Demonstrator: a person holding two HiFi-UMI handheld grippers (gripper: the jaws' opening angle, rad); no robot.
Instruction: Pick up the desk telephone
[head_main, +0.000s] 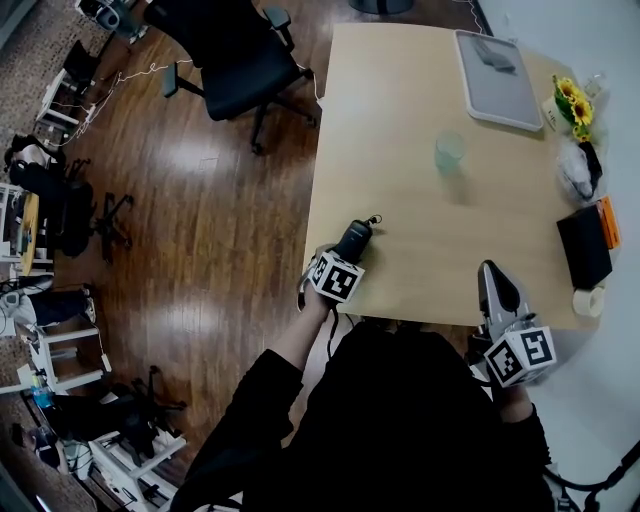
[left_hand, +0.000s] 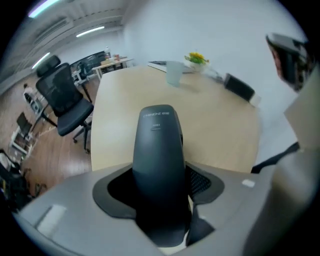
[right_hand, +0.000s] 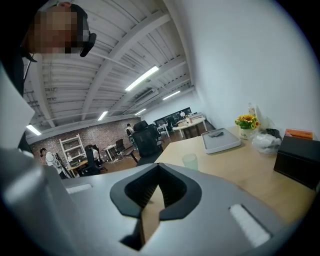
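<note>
while the left gripper (head_main: 352, 245) had its jaws apart round the black phone handset (left_hand: 159, 155), its print too blurry to read, the right gripper (head_main: 490, 272) had its jaws together, empty.

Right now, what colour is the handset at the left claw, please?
The plastic handset is dark grey, clearest in left gripper view.

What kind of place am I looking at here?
Probably an open-plan office: a black swivel office chair beside a pale wooden desk, with long ceiling strip lights overhead.
</note>
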